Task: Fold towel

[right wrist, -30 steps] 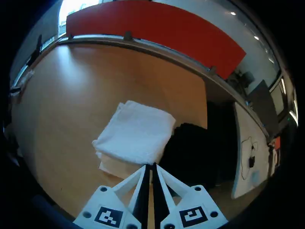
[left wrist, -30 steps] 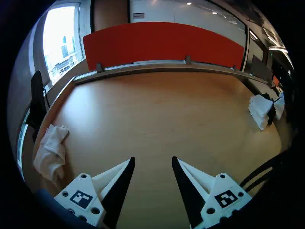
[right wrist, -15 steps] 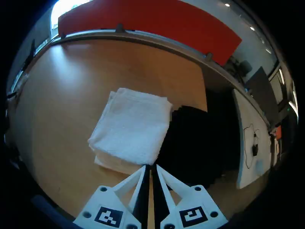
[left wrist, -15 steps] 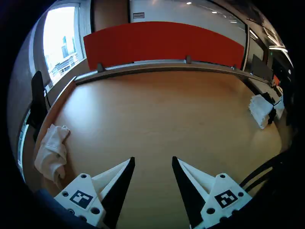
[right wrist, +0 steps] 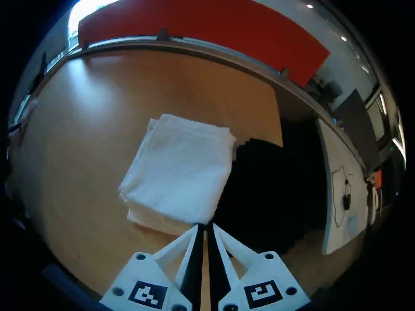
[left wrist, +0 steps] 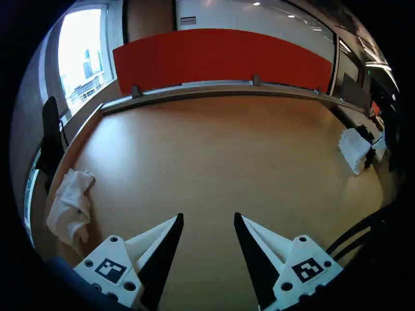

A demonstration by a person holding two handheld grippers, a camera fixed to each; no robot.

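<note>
Left gripper: we see our left gripper (left wrist: 207,215) open, its two fingers spread wide apart with bare table between them; it holds nothing.
Right gripper: our right gripper (right wrist: 206,227) has its fingers drawn together, tips almost touching, and nothing sits between them.
Folded towel: in the right gripper view a white folded towel (right wrist: 179,173) lies flat on the table just ahead of the closed fingertips, stacked layers showing along its near edge. In the left gripper view we find it (left wrist: 355,150) far off at the table's right edge.
Crumpled towel: a second white towel (left wrist: 70,205) lies bunched up at the table's left edge in the left gripper view, well apart from the folded one.
Table: a light wooden table (left wrist: 218,145) carries both towels; its bare top also stretches away in the right gripper view (right wrist: 93,114).
Dark mass: something black (right wrist: 259,192) sits just beside the folded towel's right side; we cannot tell what it is.
Partition: a red partition (left wrist: 223,57) stands along the table's far edge, also seen in the right gripper view (right wrist: 207,26).
Surroundings: a bright window (left wrist: 83,57) lies beyond the far left corner, with a dark chair (left wrist: 52,135) by the left edge.
</note>
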